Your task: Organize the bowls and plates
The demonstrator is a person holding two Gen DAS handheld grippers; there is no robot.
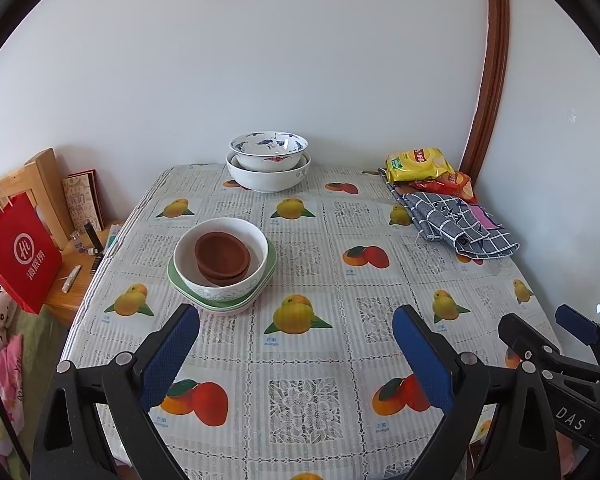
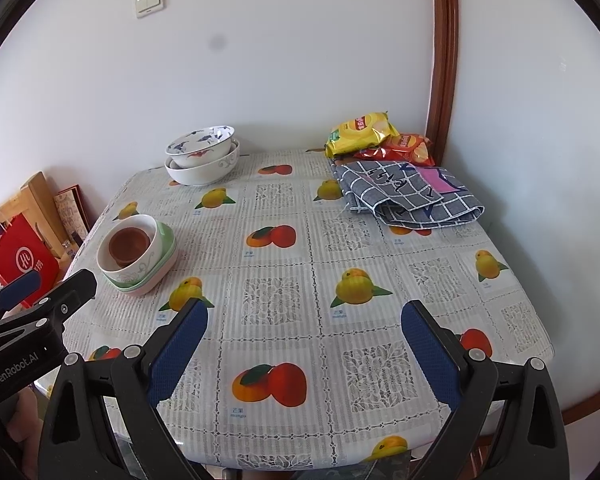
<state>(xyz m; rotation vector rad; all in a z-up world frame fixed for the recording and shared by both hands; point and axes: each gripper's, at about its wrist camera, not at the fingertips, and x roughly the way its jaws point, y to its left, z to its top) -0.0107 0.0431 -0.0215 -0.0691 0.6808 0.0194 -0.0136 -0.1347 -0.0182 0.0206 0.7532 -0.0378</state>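
Note:
A near stack stands at the table's left: brown clay dishes [image 1: 222,258] inside a white bowl [image 1: 224,284] on green and pink plates [image 1: 220,305]; the right wrist view shows the bowl [image 2: 129,258] too. A far stack at the wall has a blue-patterned bowl [image 1: 269,150] nested in a larger white bowl [image 1: 268,178], which also shows in the right wrist view [image 2: 202,170]. My left gripper [image 1: 296,354] is open and empty over the table's near side, short of the near stack. My right gripper [image 2: 304,354] is open and empty to its right.
The fruit-print tablecloth [image 1: 300,360] covers the table. Yellow and red snack bags [image 1: 418,166] and a folded checked cloth [image 1: 460,224] lie at the far right. A red paper bag [image 1: 18,252] and a wooden side table stand left of the table edge.

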